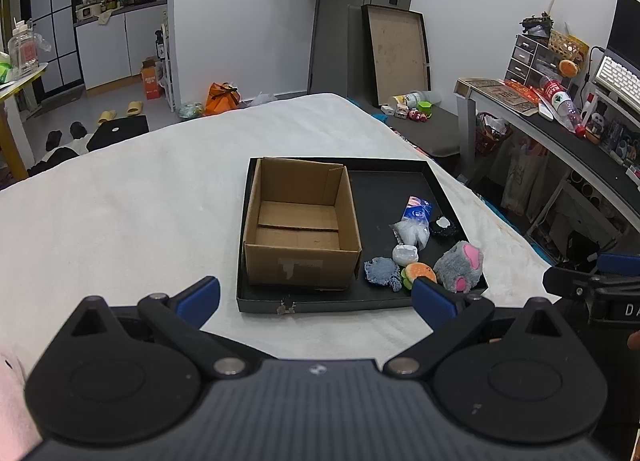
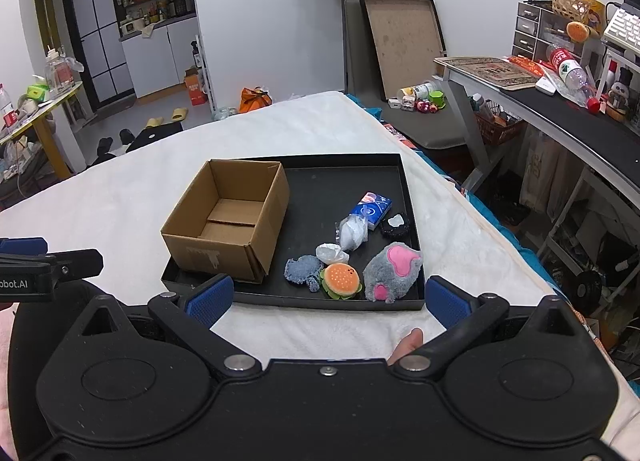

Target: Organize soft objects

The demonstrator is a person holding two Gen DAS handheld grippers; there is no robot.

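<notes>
Nearest in the left wrist view, the left gripper (image 1: 316, 303) hovers above a white blanket (image 1: 120, 213), its blue-padded fingers spread wide with nothing between them. In the right wrist view, the right gripper (image 2: 328, 299) is likewise wide open and holds nothing; a fingertip of the person's hand (image 2: 408, 343) shows just behind its right finger.

Just beyond both grippers a shallow black tray (image 2: 344, 185) lies on the blanket. The soft objects sit loosely clustered in its near right part. Closest to the near rim are a plush hamburger (image 2: 341, 281), a blue denim scrap (image 2: 301, 268) touching its left side, and a grey plush paw with pink pads (image 2: 394, 271) to its right, near the tray's right wall. Just behind the hamburger is a small white plush (image 2: 331, 253), and behind that a clear plastic bag of white stuffing (image 2: 354, 233). A blue tissue packet (image 2: 374, 205) lies behind the bag, touching it, with a small black and white item (image 2: 396, 224) beside it on the right; what that item is cannot be told.

An open cardboard box (image 2: 228, 217) stands upright in the left half of the tray, nothing visible inside it.

Farther off, a cluttered desk (image 2: 560, 109) runs along the right, and a dark frame (image 2: 404, 45) leans against the far wall.
</notes>
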